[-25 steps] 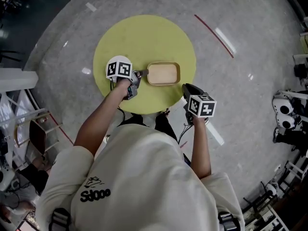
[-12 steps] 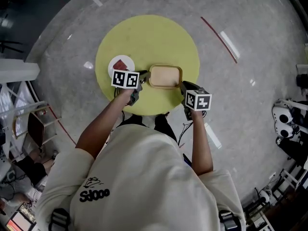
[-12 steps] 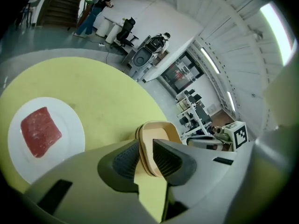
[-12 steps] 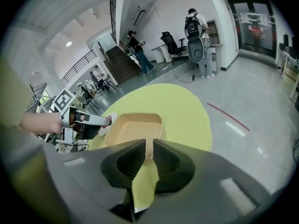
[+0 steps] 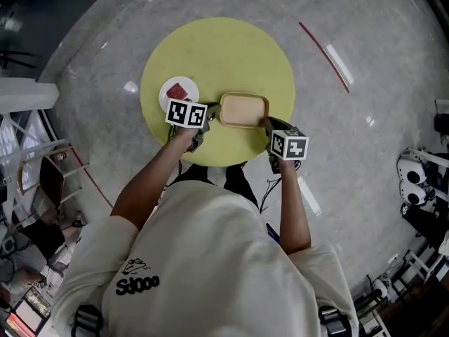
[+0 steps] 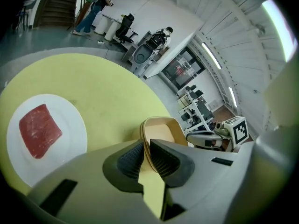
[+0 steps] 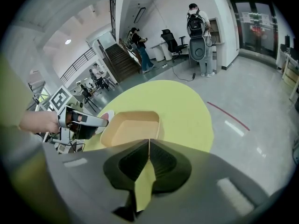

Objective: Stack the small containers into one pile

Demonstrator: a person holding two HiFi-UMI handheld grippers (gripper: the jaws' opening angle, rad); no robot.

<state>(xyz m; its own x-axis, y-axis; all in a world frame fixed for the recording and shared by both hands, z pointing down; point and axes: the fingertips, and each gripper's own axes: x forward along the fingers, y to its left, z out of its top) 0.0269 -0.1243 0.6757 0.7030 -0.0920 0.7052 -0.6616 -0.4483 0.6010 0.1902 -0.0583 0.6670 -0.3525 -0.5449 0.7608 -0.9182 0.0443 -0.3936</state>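
A pile of beige containers (image 5: 243, 111) lies near the front of the round yellow table (image 5: 217, 55); in the left gripper view the beige containers (image 6: 161, 132) show a doubled rim. My left gripper (image 5: 210, 112) is at the pile's left end. Its jaws have just been closing, and the rim stands pinched between the pads of the left gripper (image 6: 145, 155). My right gripper (image 5: 267, 123) is at the pile's right end. In the right gripper view the right gripper (image 7: 148, 143) is shut with nothing between its pads, just short of the containers (image 7: 131, 125).
A white plate (image 5: 179, 90) with a red slab lies on the table left of the pile, beside my left gripper. A chair (image 5: 52, 195) stands on the floor at the left, white machines (image 5: 414, 167) at the right. People stand far off by desks.
My left gripper has rolled, uncovering the white plate. My right gripper has come in from the table's front edge to the pile's right end.
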